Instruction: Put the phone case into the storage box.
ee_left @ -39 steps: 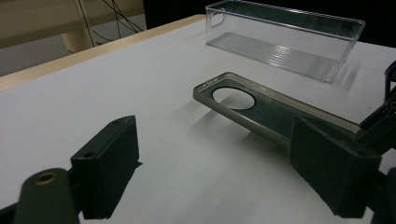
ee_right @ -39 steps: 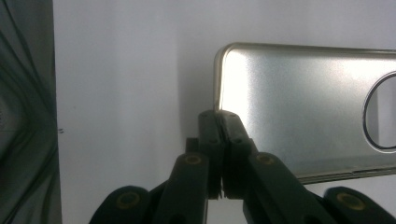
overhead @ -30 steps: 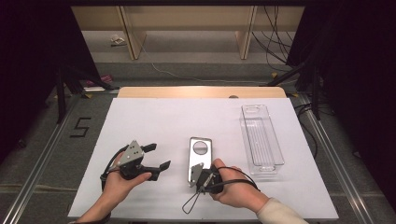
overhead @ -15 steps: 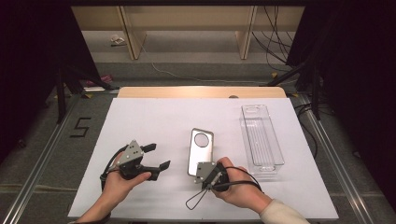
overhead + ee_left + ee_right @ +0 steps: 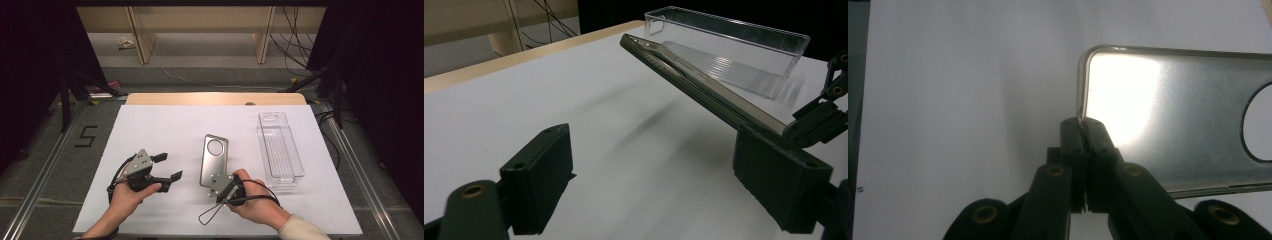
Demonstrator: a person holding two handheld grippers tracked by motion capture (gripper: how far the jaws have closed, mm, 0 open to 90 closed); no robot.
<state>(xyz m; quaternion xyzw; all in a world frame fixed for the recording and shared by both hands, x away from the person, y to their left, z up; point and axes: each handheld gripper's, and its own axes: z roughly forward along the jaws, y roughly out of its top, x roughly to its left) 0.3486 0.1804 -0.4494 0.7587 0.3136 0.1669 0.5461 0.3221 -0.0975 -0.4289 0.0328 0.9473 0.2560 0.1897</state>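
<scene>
A flat metal plate (image 5: pixel 214 159) with a round hole near its far end lies mid-table on the white sheet. My right gripper (image 5: pixel 214 184) is shut on its near edge; in the right gripper view the jaws (image 5: pixel 1087 129) pinch the plate (image 5: pixel 1173 115) at its rim. Seen from the left gripper view, the plate (image 5: pixel 694 82) hangs tilted above the sheet with a shadow under it. My left gripper (image 5: pixel 169 166) stands open to the plate's left, and its fingers (image 5: pixel 541 182) hold nothing.
A clear plastic tray (image 5: pixel 280 150) stands lengthwise right of the plate and looks empty; it also appears behind the plate as the tray (image 5: pixel 734 55). The white sheet (image 5: pixel 160 125) covers the table, with a wooden strip (image 5: pixel 215 98) along the far edge.
The right hand has shifted slightly right and turned, and the plate has tipped a little with it. The left gripper has stayed put.
</scene>
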